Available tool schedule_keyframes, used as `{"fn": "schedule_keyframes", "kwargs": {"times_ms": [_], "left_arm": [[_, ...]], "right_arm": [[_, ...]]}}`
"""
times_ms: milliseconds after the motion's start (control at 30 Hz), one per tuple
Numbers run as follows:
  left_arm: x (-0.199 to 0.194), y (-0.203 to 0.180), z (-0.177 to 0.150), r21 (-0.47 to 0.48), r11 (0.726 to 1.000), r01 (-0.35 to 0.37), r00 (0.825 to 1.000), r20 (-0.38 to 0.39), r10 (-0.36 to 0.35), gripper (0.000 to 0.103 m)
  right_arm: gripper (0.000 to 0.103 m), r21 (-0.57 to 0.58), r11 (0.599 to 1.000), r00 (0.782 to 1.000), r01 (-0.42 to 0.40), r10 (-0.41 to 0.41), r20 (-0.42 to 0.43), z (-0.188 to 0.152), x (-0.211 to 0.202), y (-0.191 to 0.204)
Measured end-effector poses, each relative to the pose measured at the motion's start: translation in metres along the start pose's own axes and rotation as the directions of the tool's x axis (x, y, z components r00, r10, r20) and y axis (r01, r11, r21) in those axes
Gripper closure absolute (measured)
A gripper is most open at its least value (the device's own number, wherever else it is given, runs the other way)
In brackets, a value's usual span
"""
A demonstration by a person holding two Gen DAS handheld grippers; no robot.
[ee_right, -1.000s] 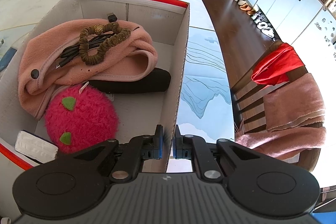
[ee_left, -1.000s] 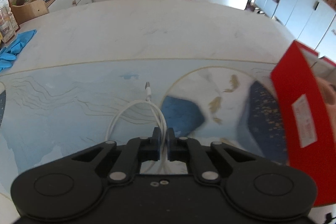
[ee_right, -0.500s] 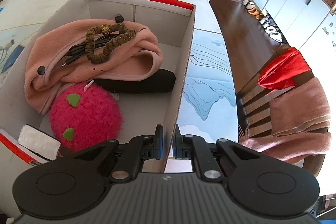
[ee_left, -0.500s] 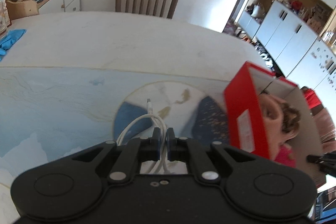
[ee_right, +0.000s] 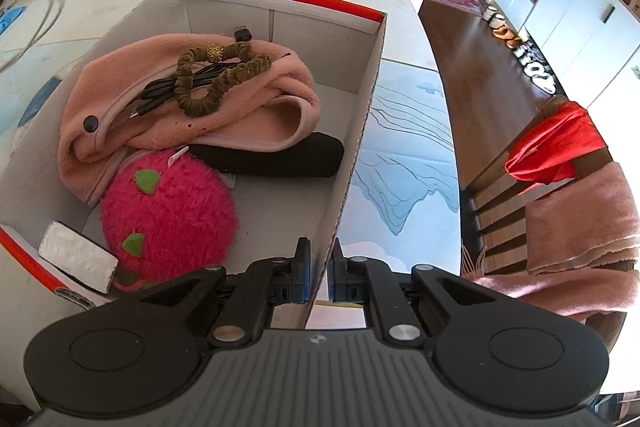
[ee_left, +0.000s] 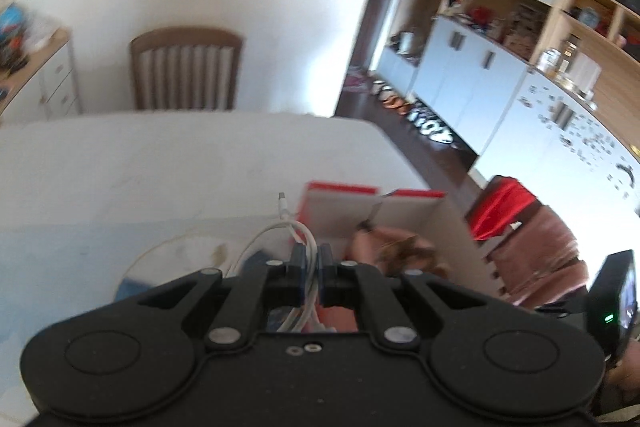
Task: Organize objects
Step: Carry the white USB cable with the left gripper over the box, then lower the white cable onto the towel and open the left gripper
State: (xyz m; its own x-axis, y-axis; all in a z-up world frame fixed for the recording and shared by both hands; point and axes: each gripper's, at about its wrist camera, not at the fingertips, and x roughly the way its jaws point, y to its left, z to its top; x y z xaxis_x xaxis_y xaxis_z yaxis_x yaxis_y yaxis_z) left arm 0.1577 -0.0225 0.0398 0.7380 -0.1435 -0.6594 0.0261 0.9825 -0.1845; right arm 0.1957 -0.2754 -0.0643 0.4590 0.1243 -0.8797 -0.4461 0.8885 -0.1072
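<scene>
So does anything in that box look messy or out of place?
Mostly a jumble: a black cable and brown scrunchie lie tangled on a crumpled pink garment in the box. The left hand-held gripper holds a white cable above the box's edge.

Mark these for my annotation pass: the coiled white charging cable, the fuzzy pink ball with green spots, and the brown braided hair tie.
coiled white charging cable (ee_left: 267,231), left wrist view, on its loop
fuzzy pink ball with green spots (ee_right: 176,215), right wrist view, on its middle
brown braided hair tie (ee_right: 224,77), right wrist view, on its braid
</scene>
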Motion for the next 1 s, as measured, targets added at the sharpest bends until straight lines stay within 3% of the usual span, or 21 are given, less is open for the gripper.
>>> {"fn": "schedule_keyframes", "kwargs": {"times_ms": [200, 433, 733, 1000], "left_arm": [[0.016, -0.058, 0.012, 0.109, 0.992, 0.063, 0.998, 0.001, -0.064, 0.099], [0.047, -0.109, -0.003, 0.231, 0.968, 0.095, 0.995, -0.047, -0.087, 0.099], [0.088, -0.122, -0.027, 0.268, 0.959, 0.092, 0.987, -0.151, -0.053, 0.099], [0.107, -0.115, -0.04, 0.235, 0.965, 0.117, 0.973, -0.221, -0.064, 0.101]], "right_arm": [[0.096, -0.028, 1.0, 1.0, -0.008, 0.008, 0.007, -0.001, 0.0, 0.0], [0.095, -0.042, 0.999, 1.0, -0.021, 0.021, 0.013, -0.002, 0.0, -0.002], [0.095, -0.055, 0.998, 0.999, -0.035, 0.036, 0.019, -0.003, 0.0, -0.003], [0.094, -0.058, 0.998, 0.999, -0.04, 0.041, 0.022, -0.004, 0.0, -0.004]]}}
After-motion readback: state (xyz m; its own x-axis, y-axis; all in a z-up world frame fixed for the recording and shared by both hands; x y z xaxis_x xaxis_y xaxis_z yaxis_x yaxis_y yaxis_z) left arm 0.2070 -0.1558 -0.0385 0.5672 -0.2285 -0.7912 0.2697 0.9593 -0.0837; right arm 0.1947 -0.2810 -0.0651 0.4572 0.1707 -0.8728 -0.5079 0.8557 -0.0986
